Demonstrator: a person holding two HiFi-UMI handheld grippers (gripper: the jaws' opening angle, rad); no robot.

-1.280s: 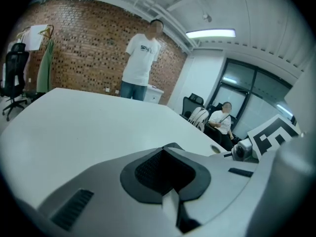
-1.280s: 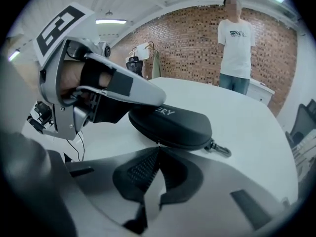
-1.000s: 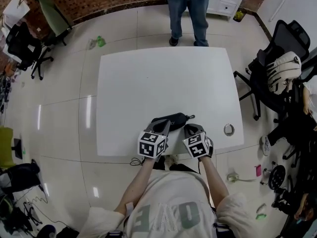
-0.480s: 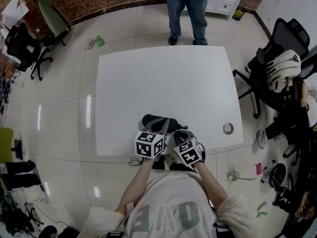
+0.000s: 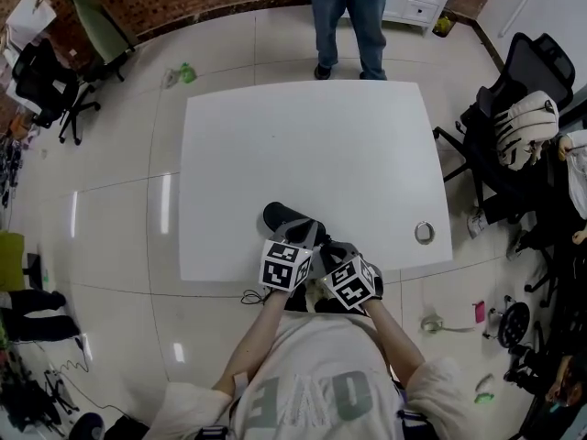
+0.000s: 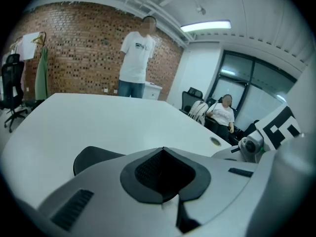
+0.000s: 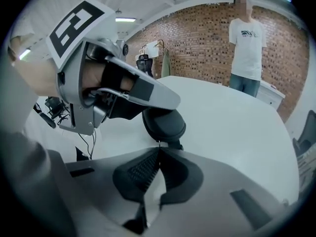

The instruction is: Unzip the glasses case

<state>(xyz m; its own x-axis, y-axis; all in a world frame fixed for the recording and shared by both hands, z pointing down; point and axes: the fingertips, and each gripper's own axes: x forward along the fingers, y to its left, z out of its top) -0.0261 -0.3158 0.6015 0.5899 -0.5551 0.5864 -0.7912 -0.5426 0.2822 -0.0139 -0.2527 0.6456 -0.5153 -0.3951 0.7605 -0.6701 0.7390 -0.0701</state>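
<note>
The black glasses case lies on the white counter, near its front edge. The right gripper has its jaws pinched on the thin zip pull at the case's end. The left gripper sits over the case, jaws closed together. A person stands beyond the far edge.

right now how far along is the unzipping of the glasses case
Done: left gripper shut, bracing the glasses case near the table edge. In hand: right gripper shut at the case's near rim, apparently on the zipper pull. To do: no gap shows; the case looks closed; most of the zip likely remains.
</note>
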